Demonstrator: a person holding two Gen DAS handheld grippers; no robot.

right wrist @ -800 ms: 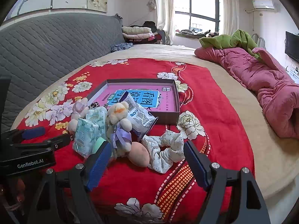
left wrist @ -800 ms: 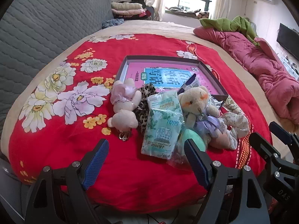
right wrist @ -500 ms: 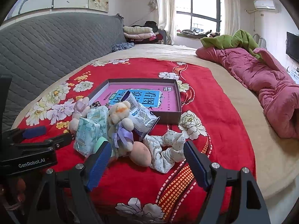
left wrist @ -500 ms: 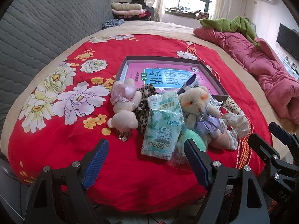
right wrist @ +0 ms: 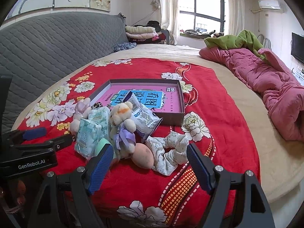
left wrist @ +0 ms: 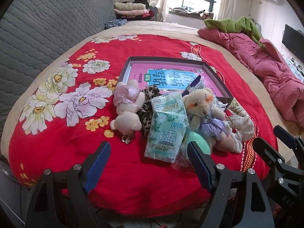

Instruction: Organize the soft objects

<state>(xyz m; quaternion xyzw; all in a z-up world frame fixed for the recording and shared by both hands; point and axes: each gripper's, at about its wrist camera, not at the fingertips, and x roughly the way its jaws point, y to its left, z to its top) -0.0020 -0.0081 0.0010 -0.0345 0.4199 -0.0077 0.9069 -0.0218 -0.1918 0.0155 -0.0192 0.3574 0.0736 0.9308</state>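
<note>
Nothing is picked yet; the left gripper (left wrist: 149, 163) and right gripper (right wrist: 150, 165) both stand wide and empty at the blanket's (left wrist: 62, 152) near edge; the soft toys (left wrist: 204, 112) lie heaped before the box (left wrist: 218, 79); next I expect one toy to be grasped.

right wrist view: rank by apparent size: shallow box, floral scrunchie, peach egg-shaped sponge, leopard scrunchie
1. shallow box, clearly largest.
2. floral scrunchie.
3. peach egg-shaped sponge.
4. leopard scrunchie, but it is mostly hidden behind the toys, so its real size is unclear.

A home bedroom: bed (right wrist: 237, 114), quilted headboard (right wrist: 57, 43), curtained window (right wrist: 201, 5).
</note>
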